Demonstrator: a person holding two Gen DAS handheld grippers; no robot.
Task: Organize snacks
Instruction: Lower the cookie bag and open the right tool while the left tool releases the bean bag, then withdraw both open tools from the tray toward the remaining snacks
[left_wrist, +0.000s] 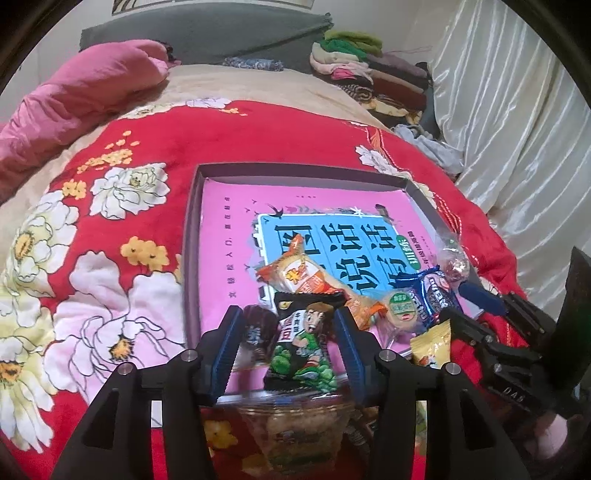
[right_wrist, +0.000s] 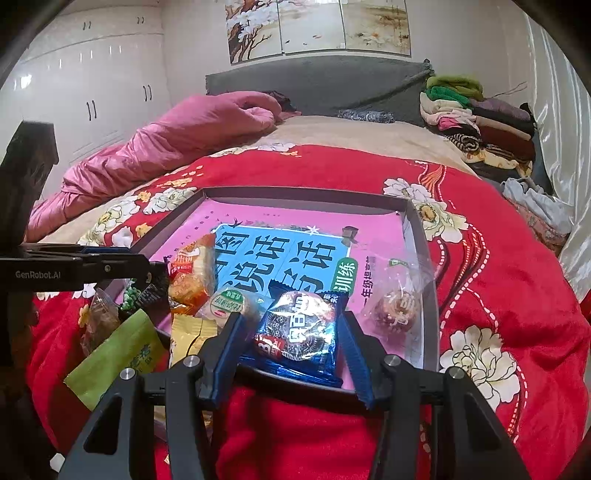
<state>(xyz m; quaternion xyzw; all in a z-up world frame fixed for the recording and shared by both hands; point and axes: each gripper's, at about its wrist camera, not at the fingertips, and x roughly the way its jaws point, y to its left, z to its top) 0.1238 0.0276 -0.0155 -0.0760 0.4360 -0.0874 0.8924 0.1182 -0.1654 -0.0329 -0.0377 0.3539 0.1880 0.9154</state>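
Note:
A shallow grey box (left_wrist: 295, 170) with a pink and blue book as its floor lies on the red bed cover; it also shows in the right wrist view (right_wrist: 421, 236). My left gripper (left_wrist: 286, 347) is open around a black and green cartoon snack pack (left_wrist: 301, 350) at the box's near edge. My right gripper (right_wrist: 291, 350) is open around a blue cookie pack (right_wrist: 301, 332). An orange snack pack (left_wrist: 314, 280), a round green-label cake (left_wrist: 400, 312), a yellow pack (left_wrist: 432, 345) and a clear-wrapped sweet (right_wrist: 397, 306) lie in the box.
A clear tub of snacks (left_wrist: 291, 432) sits under my left gripper. A green packet (right_wrist: 122, 354) and a clear bag (right_wrist: 98, 317) lie left of the box. Pink quilt (right_wrist: 166, 144), folded clothes (right_wrist: 480, 118) and curtain (left_wrist: 517, 110) border the bed.

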